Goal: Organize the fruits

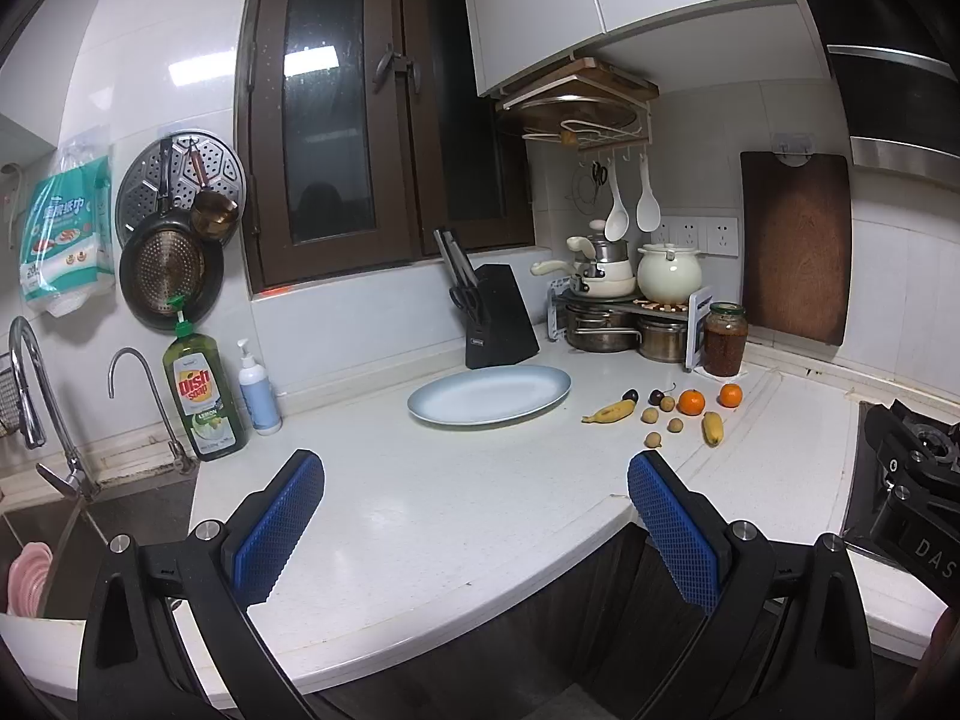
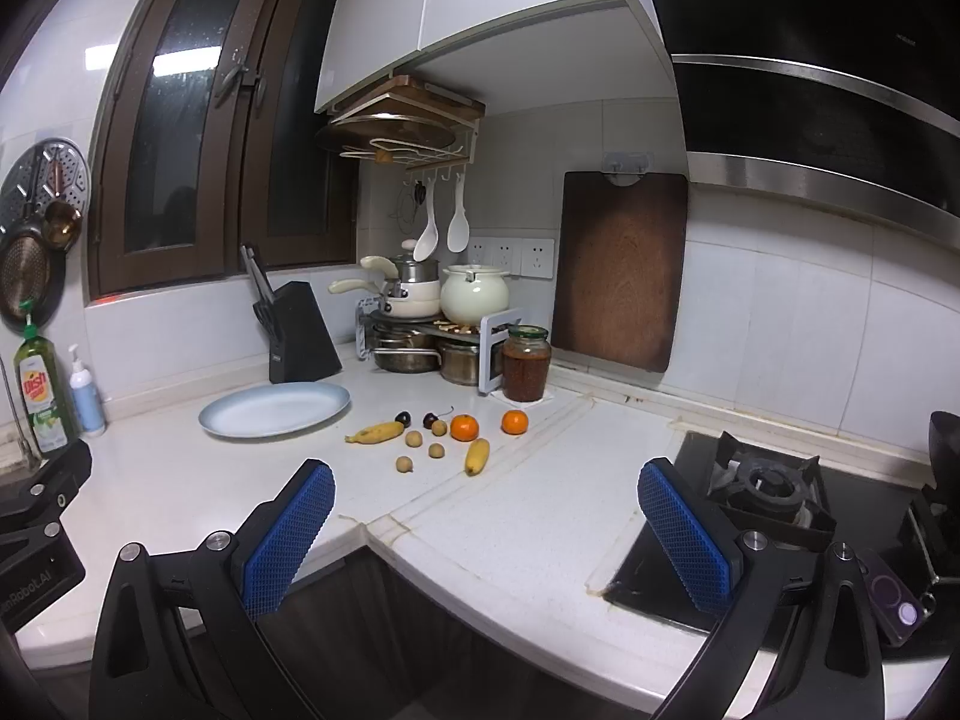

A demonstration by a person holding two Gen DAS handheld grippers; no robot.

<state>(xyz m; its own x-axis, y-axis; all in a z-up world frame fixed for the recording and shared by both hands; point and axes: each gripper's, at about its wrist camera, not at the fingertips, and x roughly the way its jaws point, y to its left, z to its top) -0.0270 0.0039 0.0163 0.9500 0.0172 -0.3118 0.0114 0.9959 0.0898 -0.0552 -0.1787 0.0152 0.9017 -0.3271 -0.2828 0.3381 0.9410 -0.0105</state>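
Kitchen corner, white countertop (image 1: 420,516): in the left wrist view the left gripper (image 1: 477,483) stands wide apart and empty at the counter's front edge, the blue plate (image 1: 489,395) ahead and the scattered fruits (image 1: 672,411) ahead to its right, all well apart from it. In the right wrist view the right gripper (image 2: 486,492), likewise wide and empty, faces the fruits almost straight ahead. The nearest banana (image 2: 477,456) lies roughly lengthwise to its fingers, so I judge the right hand nearer.
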